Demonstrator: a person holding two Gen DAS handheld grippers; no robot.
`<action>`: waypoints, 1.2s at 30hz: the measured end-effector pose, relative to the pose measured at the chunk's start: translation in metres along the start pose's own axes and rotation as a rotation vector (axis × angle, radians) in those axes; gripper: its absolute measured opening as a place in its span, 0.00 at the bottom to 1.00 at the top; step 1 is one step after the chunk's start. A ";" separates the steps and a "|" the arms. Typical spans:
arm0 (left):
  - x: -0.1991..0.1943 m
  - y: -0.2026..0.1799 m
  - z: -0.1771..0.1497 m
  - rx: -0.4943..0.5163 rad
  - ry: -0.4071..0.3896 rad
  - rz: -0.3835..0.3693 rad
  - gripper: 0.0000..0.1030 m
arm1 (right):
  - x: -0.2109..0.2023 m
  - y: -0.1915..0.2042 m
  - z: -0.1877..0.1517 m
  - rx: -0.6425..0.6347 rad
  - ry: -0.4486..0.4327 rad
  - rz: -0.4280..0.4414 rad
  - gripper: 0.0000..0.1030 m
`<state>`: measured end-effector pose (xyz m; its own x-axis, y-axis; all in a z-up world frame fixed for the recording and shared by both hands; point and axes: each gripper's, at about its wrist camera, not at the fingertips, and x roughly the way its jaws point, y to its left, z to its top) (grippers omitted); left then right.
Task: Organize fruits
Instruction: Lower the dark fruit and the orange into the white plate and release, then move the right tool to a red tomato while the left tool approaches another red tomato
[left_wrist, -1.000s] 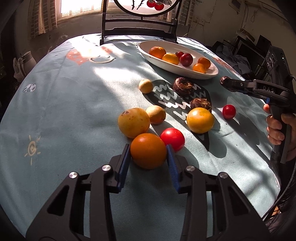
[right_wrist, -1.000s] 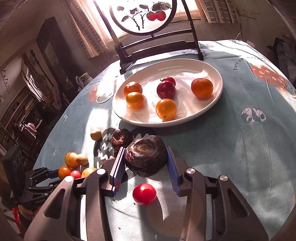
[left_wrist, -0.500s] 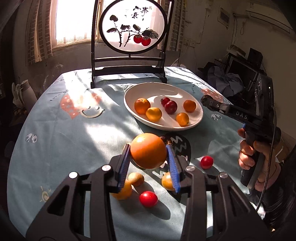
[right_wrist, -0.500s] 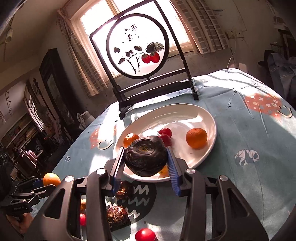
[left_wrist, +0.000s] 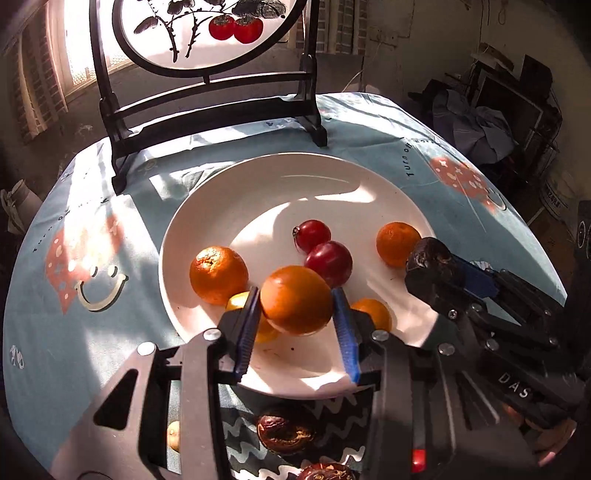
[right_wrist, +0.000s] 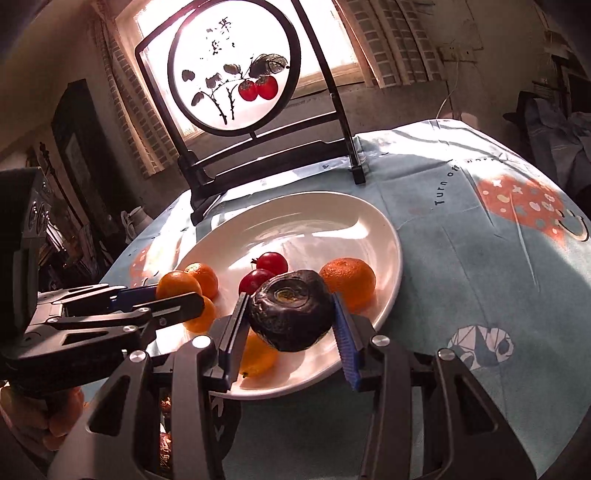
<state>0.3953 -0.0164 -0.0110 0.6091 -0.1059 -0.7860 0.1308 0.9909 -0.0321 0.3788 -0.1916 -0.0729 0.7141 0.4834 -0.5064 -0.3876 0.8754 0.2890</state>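
My left gripper (left_wrist: 295, 312) is shut on an orange (left_wrist: 295, 300) and holds it above the near part of the white plate (left_wrist: 258, 177). My right gripper (right_wrist: 290, 317) is shut on a dark wrinkled fruit (right_wrist: 290, 310) above the plate's (right_wrist: 332, 206) near rim. The plate holds several fruits: oranges (left_wrist: 218, 275) and two red ones (left_wrist: 328, 260). In the left wrist view the right gripper (left_wrist: 439, 273) with its dark fruit (left_wrist: 428, 258) is at the plate's right edge. In the right wrist view the left gripper (right_wrist: 173, 291) with its orange (right_wrist: 177, 284) is at the left.
A dark framed round screen with painted red fruit (right_wrist: 236, 74) stands behind the plate. A dark wrinkled fruit (left_wrist: 286, 434) and a small yellow fruit (left_wrist: 173, 435) lie on the tablecloth (left_wrist: 92, 332) below the left gripper. The table edge drops off at the right (right_wrist: 576, 206).
Both grippers have carried their fruit forward from the table's near side to over the plate. The left one lifted the orange off the cloth; the two grippers now sit close together.
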 end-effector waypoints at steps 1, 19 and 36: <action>0.004 -0.002 0.001 0.000 0.006 -0.002 0.39 | 0.000 0.000 0.001 -0.002 -0.002 0.005 0.43; -0.124 0.063 -0.082 -0.091 -0.203 0.174 0.97 | -0.037 0.037 -0.006 -0.069 0.077 0.001 0.49; -0.124 0.120 -0.151 -0.306 -0.174 0.078 0.97 | -0.044 0.080 -0.093 -0.357 0.295 -0.013 0.49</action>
<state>0.2176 0.1279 -0.0105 0.7356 -0.0153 -0.6772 -0.1459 0.9727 -0.1804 0.2623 -0.1420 -0.1034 0.5439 0.4097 -0.7324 -0.5935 0.8048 0.0094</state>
